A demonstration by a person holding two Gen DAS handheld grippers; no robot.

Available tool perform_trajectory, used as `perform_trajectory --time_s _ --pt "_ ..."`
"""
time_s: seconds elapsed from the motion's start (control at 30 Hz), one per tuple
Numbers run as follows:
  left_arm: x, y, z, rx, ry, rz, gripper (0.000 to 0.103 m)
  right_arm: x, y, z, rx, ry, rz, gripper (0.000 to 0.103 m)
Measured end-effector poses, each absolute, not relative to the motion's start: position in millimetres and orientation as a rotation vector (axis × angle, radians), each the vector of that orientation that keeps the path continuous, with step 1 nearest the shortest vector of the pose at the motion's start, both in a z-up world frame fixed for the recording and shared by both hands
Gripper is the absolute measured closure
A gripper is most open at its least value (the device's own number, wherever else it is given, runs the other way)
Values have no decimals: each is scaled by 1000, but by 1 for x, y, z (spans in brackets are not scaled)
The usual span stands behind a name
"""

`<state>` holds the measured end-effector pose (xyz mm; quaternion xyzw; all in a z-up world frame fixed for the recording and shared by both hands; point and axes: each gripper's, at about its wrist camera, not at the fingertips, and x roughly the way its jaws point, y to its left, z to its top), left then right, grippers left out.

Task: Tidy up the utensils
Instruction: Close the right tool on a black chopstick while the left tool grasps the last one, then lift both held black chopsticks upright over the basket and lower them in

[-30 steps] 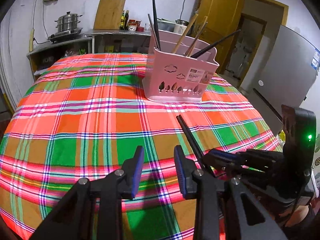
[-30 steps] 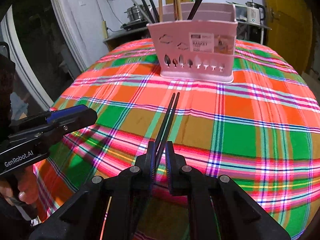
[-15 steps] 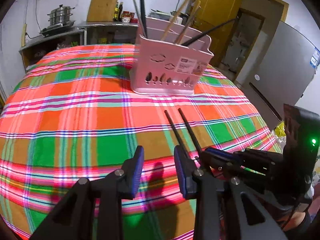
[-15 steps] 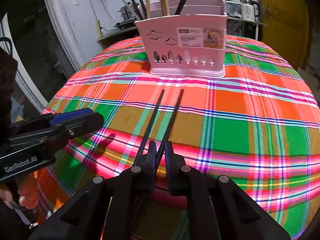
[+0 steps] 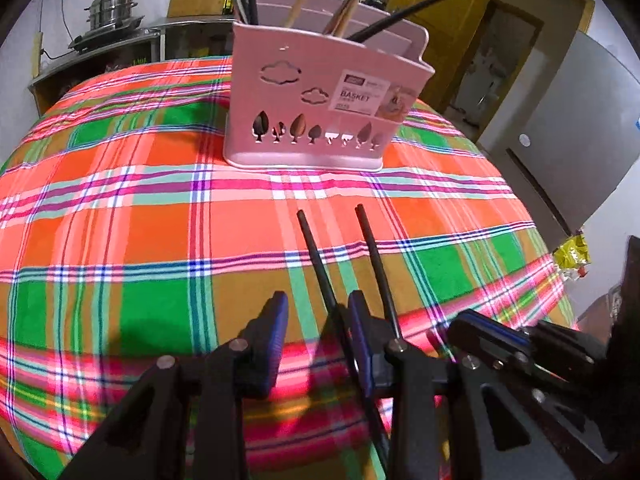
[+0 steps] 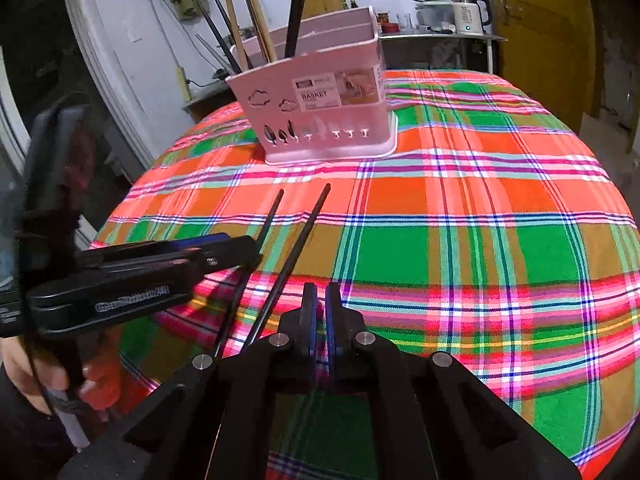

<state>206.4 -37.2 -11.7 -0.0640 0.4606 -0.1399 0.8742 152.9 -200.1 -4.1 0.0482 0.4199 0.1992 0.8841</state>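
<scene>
Two black chopsticks (image 5: 372, 256) lie spread on the plaid tablecloth (image 5: 120, 240), tips toward a pink utensil basket (image 5: 320, 96) that holds several chopsticks. They also show in the right wrist view (image 6: 296, 248), left of my right gripper (image 6: 320, 312), which is nearly shut with nothing between its pads. My left gripper (image 5: 318, 332) is open and empty; one chopstick runs under its right finger (image 5: 360, 332). The basket also shows in the right wrist view (image 6: 320, 108).
A counter with a steel pot (image 5: 112, 12) stands behind the table. A yellow door (image 5: 460, 8) and a grey fridge (image 5: 580, 120) are at the right. A kettle (image 6: 468, 12) sits on a far shelf. The table edge drops off near both grippers.
The right gripper has let go of the two chopsticks and shifted right; they now lie spread apart on the cloth. Both grippers have moved closer to the basket.
</scene>
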Motion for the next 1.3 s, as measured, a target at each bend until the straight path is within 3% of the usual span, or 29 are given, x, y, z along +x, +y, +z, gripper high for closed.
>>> perform_trajectory --time_s 0.07,0.17,0.33,0.7,1.1,1.3 --pt "208 -41 -12 -104 949 -284 71 154 -198 -4 106 876 416 99" --pt "207 -43 -12 -55 941 -253 92 155 -197 -4 111 876 414 99" --pt "203 -21 -12 -68 941 -230 96 159 -192 0 123 866 425 97" --pt "197 33 -14 -110 947 -163 96 194 -157 -10 67 937 418 93" --pt "212 20 -13 -29 979 -183 93 217 -143 -14 18 974 359 93" --pt "213 21 -6 -49 967 -197 97 209 -153 -4 72 938 393 96"
